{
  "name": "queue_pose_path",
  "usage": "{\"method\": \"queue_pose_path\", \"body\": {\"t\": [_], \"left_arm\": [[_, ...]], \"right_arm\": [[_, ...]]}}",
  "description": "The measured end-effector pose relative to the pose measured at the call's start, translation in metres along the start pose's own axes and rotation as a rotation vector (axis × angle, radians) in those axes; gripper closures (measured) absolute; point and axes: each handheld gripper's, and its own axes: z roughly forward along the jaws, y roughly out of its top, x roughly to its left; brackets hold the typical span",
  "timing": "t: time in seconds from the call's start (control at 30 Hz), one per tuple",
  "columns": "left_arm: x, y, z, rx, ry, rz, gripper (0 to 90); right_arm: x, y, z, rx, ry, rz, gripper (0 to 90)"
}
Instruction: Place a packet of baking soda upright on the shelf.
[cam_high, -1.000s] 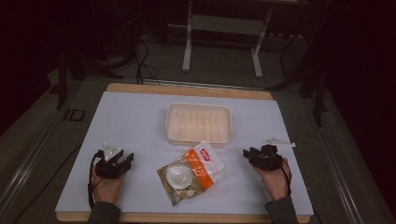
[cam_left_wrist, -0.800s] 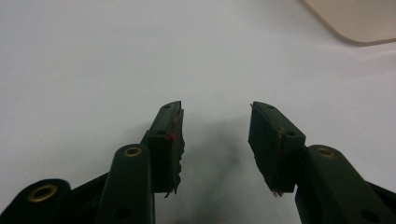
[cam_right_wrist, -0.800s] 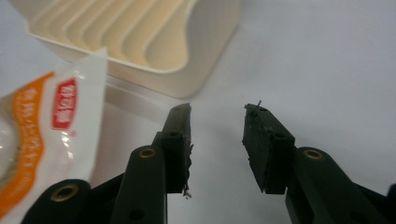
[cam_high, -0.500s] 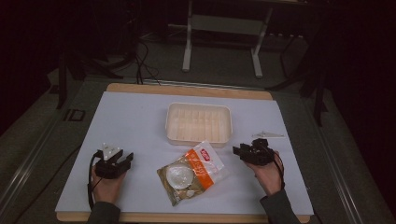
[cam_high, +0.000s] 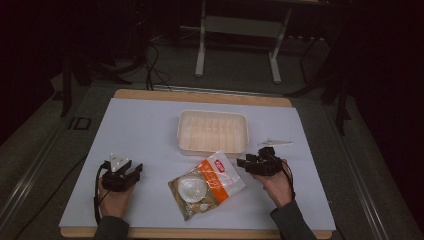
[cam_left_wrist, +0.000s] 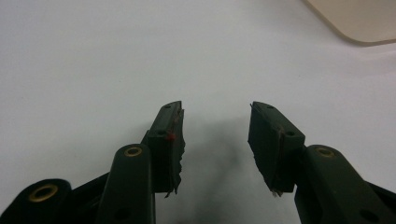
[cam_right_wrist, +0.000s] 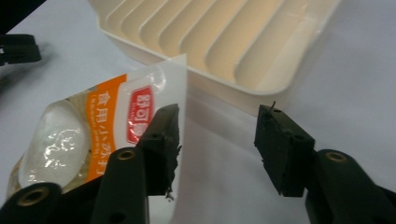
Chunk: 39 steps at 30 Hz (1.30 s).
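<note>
Reaching for the food pouch, our right gripper had just been opening, nothing clamped; its slick corner could slip free.

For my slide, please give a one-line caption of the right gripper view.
Open right gripper at the top edge of an orange-labelled food pouch, beside a ribbed cream tray.

From my station I note two matt black grippers. The left gripper carries a pale grey three-cornered plate on top, and a black cable loops from its body past the wrist. The right gripper trails a similar black cable. Brass-coloured eyelets sit at the jaw pivots; the pad edges are frayed. Both sleeves are dark grey.
</note>
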Motion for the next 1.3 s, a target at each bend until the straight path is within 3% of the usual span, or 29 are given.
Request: {"method": "queue_pose_path", "body": {"t": [0.33,0.7,0.93,1.13,1.3], "left_arm": [[0.000,0.000,0.000,0.000,0.003,0.003,54.9],[-0.001,0.000,0.000,-0.001,0.006,0.005,54.8],[-0.001,0.000,0.000,-0.001,0.010,0.006,54.8],[-0.001,0.000,0.000,-0.001,0.010,0.006,54.8],[-0.001,0.000,0.000,-0.002,0.011,0.005,54.7]], "right_arm": [[0.009,0.001,0.015,0.041,0.051,-0.027,36.3],[0.013,-0.001,0.031,0.082,0.108,-0.022,33.6],[0.011,-0.006,0.042,0.119,0.145,-0.010,37.9],[0.008,-0.008,0.049,0.150,0.226,0.025,44.9],[0.009,-0.009,0.054,0.172,0.265,0.036,49.9]]}}
